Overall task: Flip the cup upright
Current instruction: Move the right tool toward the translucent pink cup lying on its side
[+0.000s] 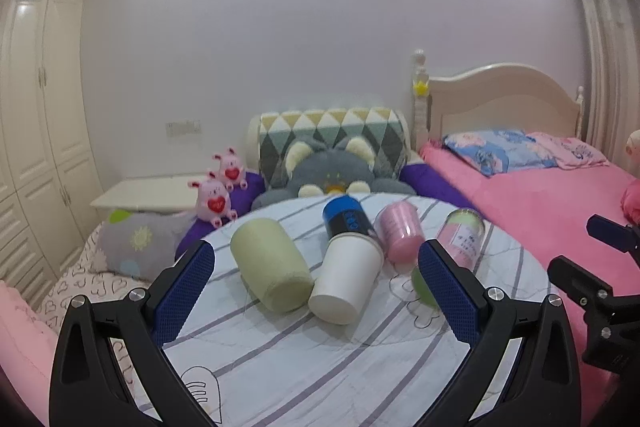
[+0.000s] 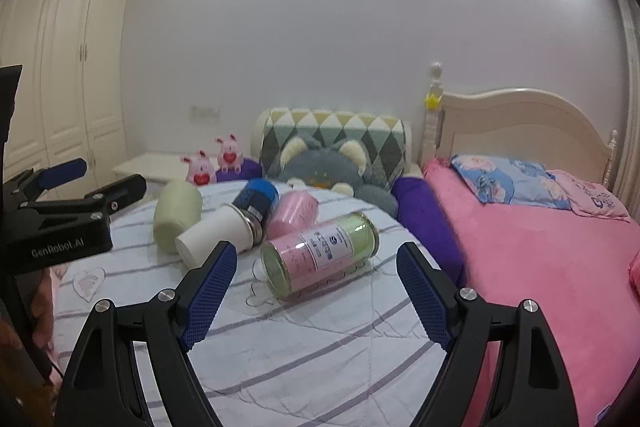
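Several cups lie on their sides on a striped round cushion point(image 1: 304, 367). A pale green cup point(image 1: 270, 261), a white paper cup point(image 1: 346, 281), a blue and black cup point(image 1: 346, 217), a pink cup point(image 1: 400, 233) and a clear cup with pink and green contents point(image 1: 460, 239) lie together. My left gripper point(image 1: 316, 281) is open, just in front of the green and white cups. My right gripper point(image 2: 316, 277) is open, with the clear cup point(image 2: 320, 253) lying between and beyond its fingertips. The white cup point(image 2: 218, 233) and green cup point(image 2: 176, 213) lie to its left.
A pink bed point(image 2: 540, 259) with pillows lies to the right. A grey plush cat point(image 1: 320, 175), two pink plush toys point(image 1: 216, 197) and a patterned bolster point(image 1: 332, 135) sit behind the cushion. White wardrobes point(image 1: 36, 115) line the left wall. The left gripper body point(image 2: 60, 219) shows at the right wrist view's left edge.
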`<state>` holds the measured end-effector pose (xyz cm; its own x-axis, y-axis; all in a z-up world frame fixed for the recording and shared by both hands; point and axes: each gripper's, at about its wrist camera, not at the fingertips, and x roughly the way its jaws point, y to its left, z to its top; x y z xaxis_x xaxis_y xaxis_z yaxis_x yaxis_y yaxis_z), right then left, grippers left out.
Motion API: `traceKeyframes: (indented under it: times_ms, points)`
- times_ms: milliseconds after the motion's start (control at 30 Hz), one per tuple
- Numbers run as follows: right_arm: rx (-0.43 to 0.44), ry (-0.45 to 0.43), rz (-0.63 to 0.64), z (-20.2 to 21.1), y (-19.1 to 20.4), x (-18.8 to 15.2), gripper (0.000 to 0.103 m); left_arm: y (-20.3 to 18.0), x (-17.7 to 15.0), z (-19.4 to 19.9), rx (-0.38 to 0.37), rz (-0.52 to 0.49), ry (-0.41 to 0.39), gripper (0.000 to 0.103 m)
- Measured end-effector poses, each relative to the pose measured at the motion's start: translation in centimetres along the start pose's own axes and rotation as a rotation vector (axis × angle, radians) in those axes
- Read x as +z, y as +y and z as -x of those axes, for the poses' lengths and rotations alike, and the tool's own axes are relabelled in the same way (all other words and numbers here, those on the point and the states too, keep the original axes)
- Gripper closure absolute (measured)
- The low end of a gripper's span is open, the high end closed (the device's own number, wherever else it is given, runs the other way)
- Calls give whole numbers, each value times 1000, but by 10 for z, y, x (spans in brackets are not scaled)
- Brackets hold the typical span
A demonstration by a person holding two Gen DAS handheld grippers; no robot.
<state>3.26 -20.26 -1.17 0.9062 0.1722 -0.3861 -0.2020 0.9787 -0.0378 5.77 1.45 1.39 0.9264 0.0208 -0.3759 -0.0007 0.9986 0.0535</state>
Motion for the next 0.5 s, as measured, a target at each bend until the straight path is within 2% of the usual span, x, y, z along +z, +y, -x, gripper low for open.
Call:
traceKeyframes:
  times_ms: [167,367,500]
  points:
    - [32,101,19,-19,-3,3,20,3,1,-20,-20,0,91,0]
    - [54,180,33,-40,-5,6,20,3,-2,-45,-36,-1,184,0]
    - [97,235,24,-54,-5,9,20,4,-4,-58,-52,-1,248,0]
